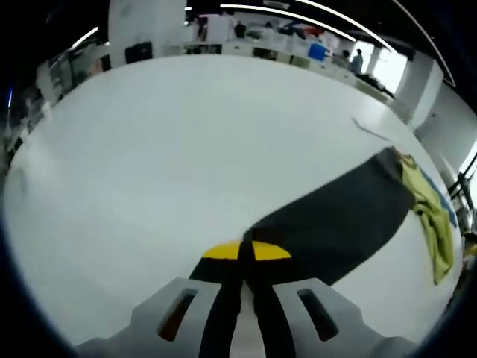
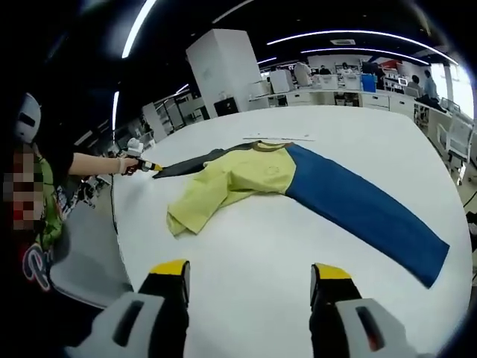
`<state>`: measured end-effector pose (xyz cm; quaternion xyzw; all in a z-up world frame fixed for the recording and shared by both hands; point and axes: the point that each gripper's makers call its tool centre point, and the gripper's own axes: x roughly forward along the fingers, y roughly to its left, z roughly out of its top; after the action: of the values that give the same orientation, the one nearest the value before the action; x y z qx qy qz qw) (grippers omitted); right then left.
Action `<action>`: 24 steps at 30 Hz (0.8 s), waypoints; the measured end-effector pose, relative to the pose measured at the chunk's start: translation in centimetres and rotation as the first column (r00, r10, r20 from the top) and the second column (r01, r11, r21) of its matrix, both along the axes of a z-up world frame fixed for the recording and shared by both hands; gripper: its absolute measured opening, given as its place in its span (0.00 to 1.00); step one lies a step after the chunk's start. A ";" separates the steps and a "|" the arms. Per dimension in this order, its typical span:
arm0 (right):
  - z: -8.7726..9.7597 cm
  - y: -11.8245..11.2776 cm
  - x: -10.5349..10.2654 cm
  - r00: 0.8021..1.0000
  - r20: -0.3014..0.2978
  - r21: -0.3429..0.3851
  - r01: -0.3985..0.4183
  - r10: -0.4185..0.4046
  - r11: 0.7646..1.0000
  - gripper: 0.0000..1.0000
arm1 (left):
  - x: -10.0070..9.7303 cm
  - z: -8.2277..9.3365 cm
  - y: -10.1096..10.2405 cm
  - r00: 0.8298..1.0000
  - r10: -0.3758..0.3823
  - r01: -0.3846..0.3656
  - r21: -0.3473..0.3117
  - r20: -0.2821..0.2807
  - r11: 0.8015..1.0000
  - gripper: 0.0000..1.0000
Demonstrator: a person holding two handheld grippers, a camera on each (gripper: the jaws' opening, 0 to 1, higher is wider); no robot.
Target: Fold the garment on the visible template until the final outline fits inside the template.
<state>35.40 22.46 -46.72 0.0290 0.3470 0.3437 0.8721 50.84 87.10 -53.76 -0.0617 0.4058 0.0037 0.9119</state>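
A long-sleeved garment lies spread on the white table [image 2: 246, 246]. Its body [image 2: 240, 177] is yellow, one sleeve is blue [image 2: 365, 209] and the other is dark grey [image 2: 195, 159]. My left gripper [image 1: 246, 251] is shut on the cuff end of the dark sleeve [image 1: 335, 220], which stretches away to the yellow body [image 1: 436, 220] at the right. In the right gripper view that left gripper [image 2: 143, 166] holds the dark sleeve out to the left, in a person's hand. My right gripper [image 2: 250, 272] stands open above bare table, well short of the garment.
A thin line mark [image 2: 282, 139] lies on the table just beyond the collar, also visible as a thin mark [image 1: 370, 129]. The table edge [image 2: 119, 246] runs along the left, where the person stands. Desks and a white pillar [image 2: 223, 71] stand far behind.
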 end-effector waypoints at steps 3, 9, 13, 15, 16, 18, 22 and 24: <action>0.1 -0.1 -0.3 1.000 0.003 0.005 0.009 -0.009 1.000 0.65 | -0.2 0.1 -0.1 1.000 -0.002 0.002 0.011 0.015 1.000 0.00; 0.0 -0.6 -0.7 0.999 -0.004 0.013 0.033 -0.033 0.999 0.64 | -0.2 0.4 0.3 0.997 0.016 -0.020 0.047 0.074 0.999 0.09; -0.1 -0.5 -0.8 0.999 -0.010 0.013 0.034 -0.033 0.999 0.64 | -0.1 0.4 -0.1 0.997 0.002 -0.008 0.069 0.083 0.998 0.38; 0.0 -0.5 -0.7 0.999 -0.010 0.018 0.034 -0.034 0.999 0.65 | 0.0 0.2 -0.3 0.997 -0.011 0.005 0.083 0.075 0.997 0.49; 0.0 -0.4 -0.7 0.999 -0.009 0.019 0.035 -0.035 0.999 0.65 | 0.0 0.1 -0.3 0.997 -0.014 0.007 0.089 0.074 0.996 0.52; 0.1 -0.3 -0.6 1.000 -0.006 0.021 0.031 -0.031 0.999 0.65 | 0.1 0.0 -0.3 0.997 -0.008 0.002 0.080 0.080 0.997 0.58; 0.2 -0.2 -0.5 1.000 -0.001 0.019 0.026 -0.026 0.999 0.65 | 0.3 0.6 -0.7 0.994 -0.012 0.003 0.078 0.107 0.997 0.67; 0.2 -0.2 -0.5 0.999 0.000 0.026 0.032 -0.032 0.999 0.65 | 0.5 1.4 -1.0 0.991 -0.013 0.005 0.063 0.130 0.998 0.69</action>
<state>34.92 22.28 -46.47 0.0457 0.3421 0.3342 0.8770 51.36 86.09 -52.38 -0.0314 0.3451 0.0080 0.9380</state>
